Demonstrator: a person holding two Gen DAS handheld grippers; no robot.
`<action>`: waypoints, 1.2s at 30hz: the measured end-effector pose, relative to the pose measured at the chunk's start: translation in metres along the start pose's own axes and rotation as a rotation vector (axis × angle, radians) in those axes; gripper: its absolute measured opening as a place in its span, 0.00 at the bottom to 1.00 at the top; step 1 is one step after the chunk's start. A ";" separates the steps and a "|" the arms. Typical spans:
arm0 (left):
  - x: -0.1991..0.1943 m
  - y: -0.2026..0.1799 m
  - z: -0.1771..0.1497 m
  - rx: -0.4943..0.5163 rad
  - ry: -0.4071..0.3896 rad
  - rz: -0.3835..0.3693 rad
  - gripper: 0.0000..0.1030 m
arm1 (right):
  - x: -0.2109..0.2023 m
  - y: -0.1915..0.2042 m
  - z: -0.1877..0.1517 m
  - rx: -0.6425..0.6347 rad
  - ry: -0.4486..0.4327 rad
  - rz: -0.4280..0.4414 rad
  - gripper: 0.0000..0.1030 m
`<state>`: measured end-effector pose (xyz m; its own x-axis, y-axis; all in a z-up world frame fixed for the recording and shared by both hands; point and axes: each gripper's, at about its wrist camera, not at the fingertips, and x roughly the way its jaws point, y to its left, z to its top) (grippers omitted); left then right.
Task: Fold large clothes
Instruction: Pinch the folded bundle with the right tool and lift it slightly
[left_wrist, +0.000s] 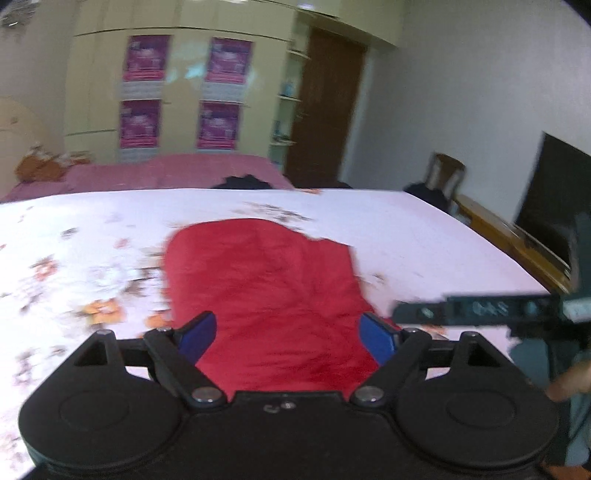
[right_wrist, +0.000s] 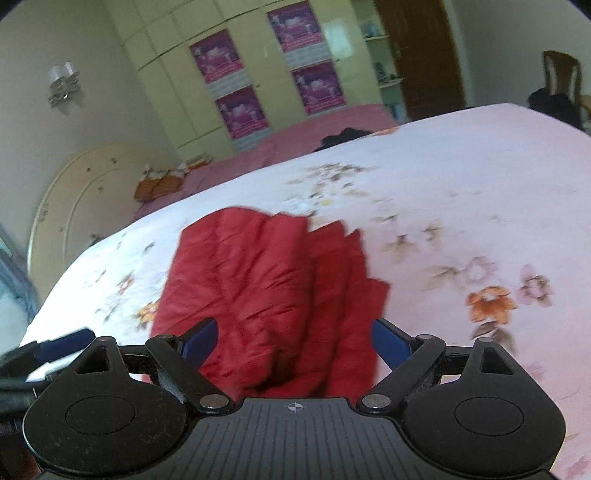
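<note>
In the left wrist view the left gripper is hanging just above the near end of the red garment, and its two blue fingers are standing wide apart with nothing between them but the cloth lying below; they are not pressing on it. In the right wrist view the right gripper is standing the same way, with its blue pads spread wide and gripping nothing, while the red garment is lying under and beyond it. The garment is resting flat on the bed, folded into a long, rather narrow shape that is running away from both grippers. Its cloth is looking soft and a little puffy, with many small wrinkles, and on its right side several layered edges are showing like steps. The right gripper is also appearing in the left view as a dark blurred bar at the right, just beside the garment's near right corner. Under the garment the bedsheet is pale pink-white with orange and brown flower prints and is looking smooth. Farther away a plain pink bedcover is lying, with something dark at its near edge. At the far wall a pale green wardrobe is standing, with four magenta posters on its doors, and to the right of it a brown wooden door.
</note>
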<state>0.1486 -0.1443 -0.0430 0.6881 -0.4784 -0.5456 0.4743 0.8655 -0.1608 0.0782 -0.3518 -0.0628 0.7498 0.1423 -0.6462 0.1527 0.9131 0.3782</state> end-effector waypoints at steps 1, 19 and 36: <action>0.000 0.011 -0.002 -0.020 0.004 0.026 0.80 | 0.003 0.003 -0.003 0.001 0.010 0.000 0.86; 0.058 0.050 -0.031 -0.080 0.111 0.031 0.43 | 0.031 -0.007 -0.022 0.099 0.097 0.049 0.15; 0.118 0.016 -0.032 0.029 0.181 0.049 0.45 | 0.039 -0.088 -0.041 0.270 0.202 0.057 0.24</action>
<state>0.2199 -0.1820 -0.1367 0.6017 -0.3990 -0.6919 0.4599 0.8813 -0.1084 0.0677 -0.4112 -0.1480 0.6232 0.2881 -0.7270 0.2993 0.7710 0.5621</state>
